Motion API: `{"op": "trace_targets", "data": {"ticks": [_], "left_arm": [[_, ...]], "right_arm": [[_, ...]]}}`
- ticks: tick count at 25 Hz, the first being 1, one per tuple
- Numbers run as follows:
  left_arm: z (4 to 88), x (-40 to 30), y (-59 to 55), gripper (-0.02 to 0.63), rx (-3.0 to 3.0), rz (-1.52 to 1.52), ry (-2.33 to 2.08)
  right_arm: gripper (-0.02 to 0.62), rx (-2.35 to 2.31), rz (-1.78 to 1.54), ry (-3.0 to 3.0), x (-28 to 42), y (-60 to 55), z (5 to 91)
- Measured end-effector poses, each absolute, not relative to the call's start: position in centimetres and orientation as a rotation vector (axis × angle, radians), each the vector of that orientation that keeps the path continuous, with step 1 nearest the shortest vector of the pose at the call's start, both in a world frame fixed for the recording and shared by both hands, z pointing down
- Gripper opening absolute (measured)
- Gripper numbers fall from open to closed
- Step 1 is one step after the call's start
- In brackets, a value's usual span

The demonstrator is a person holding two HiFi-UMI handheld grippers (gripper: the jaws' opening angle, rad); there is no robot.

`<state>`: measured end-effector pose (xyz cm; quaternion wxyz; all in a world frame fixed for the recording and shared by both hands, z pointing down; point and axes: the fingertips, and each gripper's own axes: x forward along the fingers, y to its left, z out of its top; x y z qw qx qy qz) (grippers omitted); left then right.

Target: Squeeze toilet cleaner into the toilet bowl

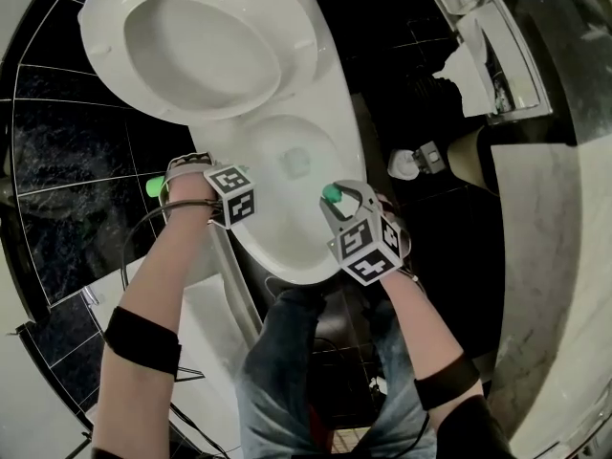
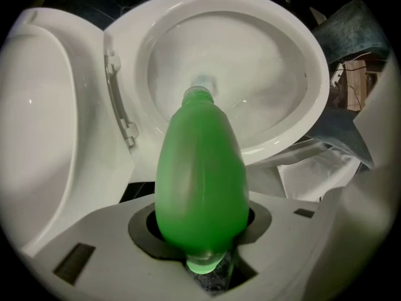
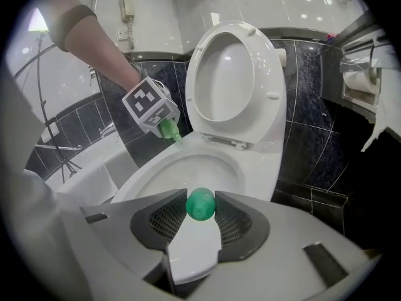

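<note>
My left gripper [image 2: 202,240] is shut on a green squeeze bottle of toilet cleaner [image 2: 200,180]. The bottle's open neck points down into the white toilet bowl [image 2: 313,74]. From the right gripper view, the same bottle [image 3: 168,130] sticks out under the left gripper's marker cube, over the bowl's far rim [image 3: 250,162]. My right gripper [image 3: 200,207] is shut on the small green cap [image 3: 200,204] above the near rim. In the head view the left gripper [image 1: 222,191] is at the bowl's left edge and the right gripper [image 1: 337,197], with the cap [image 1: 332,193], at its right edge.
The toilet's seat and lid [image 1: 201,46] stand raised. A paper holder [image 1: 478,55] hangs on the wall to the right, and a small white object [image 1: 411,163] lies on the dark tiled floor. The person's legs in jeans [image 1: 287,371] stand before the bowl. A white ledge [image 3: 94,174] is at left.
</note>
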<state>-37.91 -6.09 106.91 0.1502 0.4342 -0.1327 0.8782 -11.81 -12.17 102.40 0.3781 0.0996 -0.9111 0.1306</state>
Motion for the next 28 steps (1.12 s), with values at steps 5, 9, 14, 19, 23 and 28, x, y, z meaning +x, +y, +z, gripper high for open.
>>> {"op": "trace_targets", "data": {"ticks": [5,9,14,19,23,28], "left_arm": [[106.7,-39.0,-2.5,0.167,1.231,2.485,-0.379],[106.6,-38.7,0.3,0.169,1.240,2.459,-0.361],[106.5,-37.1,3.4,0.169,1.271,2.440,-0.328],[106.5,-34.6,5.9,0.169,1.318,2.430,-0.286],[106.7,-32.2,7.1,0.167,1.353,2.426,-0.269],[107.3,-29.3,8.5,0.169,1.388,2.409,-0.248]], "right_arm": [[0.156,0.211,0.307,-2.329,-13.1,-10.8,102.0],[0.156,0.176,0.287,-2.325,-13.6,-9.6,101.7],[0.156,0.150,0.275,-2.324,-13.7,-8.4,101.0],[0.156,0.150,0.276,-2.318,-13.0,-7.6,100.4],[0.156,0.159,0.280,-2.310,-11.9,-7.4,100.1],[0.156,0.180,0.285,-2.306,-10.7,-7.7,99.7]]}}
